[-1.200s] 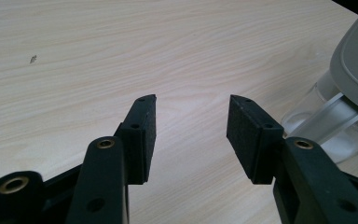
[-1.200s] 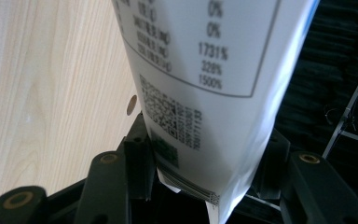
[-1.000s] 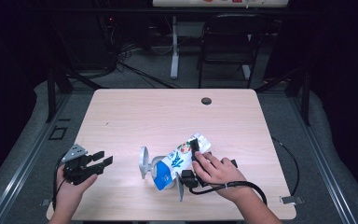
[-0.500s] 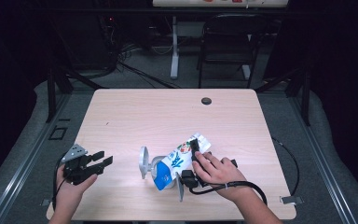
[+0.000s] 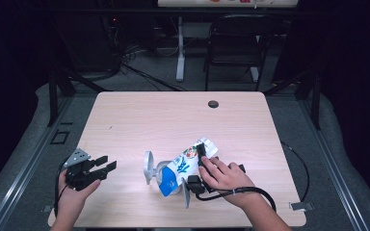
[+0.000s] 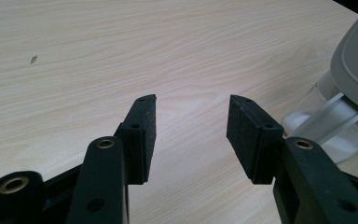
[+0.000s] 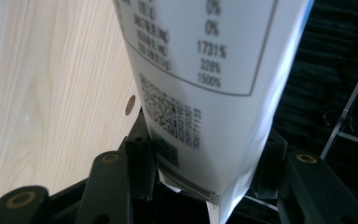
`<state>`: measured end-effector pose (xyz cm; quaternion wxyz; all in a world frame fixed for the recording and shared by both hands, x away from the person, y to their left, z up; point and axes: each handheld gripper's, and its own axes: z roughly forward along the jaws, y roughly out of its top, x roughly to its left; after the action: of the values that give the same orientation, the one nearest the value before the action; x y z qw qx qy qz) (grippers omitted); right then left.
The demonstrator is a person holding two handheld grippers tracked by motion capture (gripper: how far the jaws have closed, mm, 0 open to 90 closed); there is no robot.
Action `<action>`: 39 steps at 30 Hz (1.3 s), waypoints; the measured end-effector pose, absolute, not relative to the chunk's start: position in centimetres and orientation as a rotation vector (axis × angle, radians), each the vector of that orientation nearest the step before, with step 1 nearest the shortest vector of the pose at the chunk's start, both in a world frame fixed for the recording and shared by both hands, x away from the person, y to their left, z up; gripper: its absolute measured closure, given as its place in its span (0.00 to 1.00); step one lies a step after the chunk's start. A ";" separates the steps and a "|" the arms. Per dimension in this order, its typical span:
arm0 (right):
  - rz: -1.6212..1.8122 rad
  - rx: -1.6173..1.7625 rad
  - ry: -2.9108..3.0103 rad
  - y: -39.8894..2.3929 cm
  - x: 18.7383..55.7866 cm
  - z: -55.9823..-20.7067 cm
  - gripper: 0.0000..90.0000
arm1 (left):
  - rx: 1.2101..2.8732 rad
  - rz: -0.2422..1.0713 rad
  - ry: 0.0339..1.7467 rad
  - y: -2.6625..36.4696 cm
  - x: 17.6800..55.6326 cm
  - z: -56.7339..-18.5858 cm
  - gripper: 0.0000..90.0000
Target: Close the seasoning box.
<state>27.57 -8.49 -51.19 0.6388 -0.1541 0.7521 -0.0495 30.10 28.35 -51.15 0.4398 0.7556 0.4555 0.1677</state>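
A white and blue carton (image 5: pixel 185 162) lies tilted, its lower end over a clear jug (image 5: pixel 163 169) whose grey lid (image 5: pixel 148 167) stands up at its left. My right gripper (image 5: pixel 197 166) is shut on the carton's upper end, with a hand over it. In the right gripper view the carton (image 7: pixel 205 70) fills the gap of my right gripper (image 7: pixel 206 140), and both pads press its sides. My left gripper (image 5: pixel 107 163) is held near the table's front left corner, open and holding nothing. In the left gripper view bare wood shows between the jaws of my left gripper (image 6: pixel 191 121), with the jug (image 6: pixel 331 126) at right.
The light wooden table (image 5: pixel 173 120) has a small dark round cap (image 5: pixel 213 104) near its far edge. A cable (image 5: pixel 270 197) trails from the right gripper across the front right. A dark chair (image 5: pixel 236 43) stands on the floor beyond the table.
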 end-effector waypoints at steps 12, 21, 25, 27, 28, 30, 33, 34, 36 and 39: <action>-0.111 -0.354 1.716 -8.5 27.6 -51.2 0.59 | 1.867 0.422 1.131 28.3 30.1 -51.2 0.59; -0.110 -0.359 1.713 -8.5 27.6 -51.1 0.59 | 1.876 0.419 1.133 28.4 30.1 -51.2 0.59; -0.113 -0.362 1.712 -8.5 27.6 -51.1 0.59 | 1.875 0.419 1.133 28.4 30.1 -51.2 0.59; -0.113 -0.362 1.712 -8.5 27.6 -51.1 0.59 | 1.875 0.419 1.133 28.4 30.1 -51.2 0.59; -0.113 -0.362 1.712 -8.5 27.6 -51.1 0.59 | 1.871 0.418 1.131 28.4 30.2 -51.2 0.59; -0.113 -0.362 1.712 -8.5 27.6 -51.1 0.59 | 1.873 0.418 1.130 28.4 30.2 -51.2 0.59; -0.114 -0.364 1.712 -8.5 27.6 -51.1 0.59 | 1.874 0.419 1.133 28.4 30.1 -51.2 0.59; -0.114 -0.363 1.711 -8.5 27.5 -51.1 0.59 | 1.873 0.418 1.133 28.4 30.1 -51.2 0.59; -0.113 -0.363 1.710 -8.5 27.5 -51.1 0.59 | 1.875 0.418 1.133 28.4 30.1 -51.2 0.59; -0.114 -0.363 1.711 -8.6 27.5 -51.2 0.59 | 1.872 0.419 1.130 28.4 30.1 -51.2 0.59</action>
<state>27.52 -8.56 -51.17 0.6399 -0.1591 0.7502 -0.0498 30.15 28.39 -51.22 0.4419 0.7543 0.4554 0.1687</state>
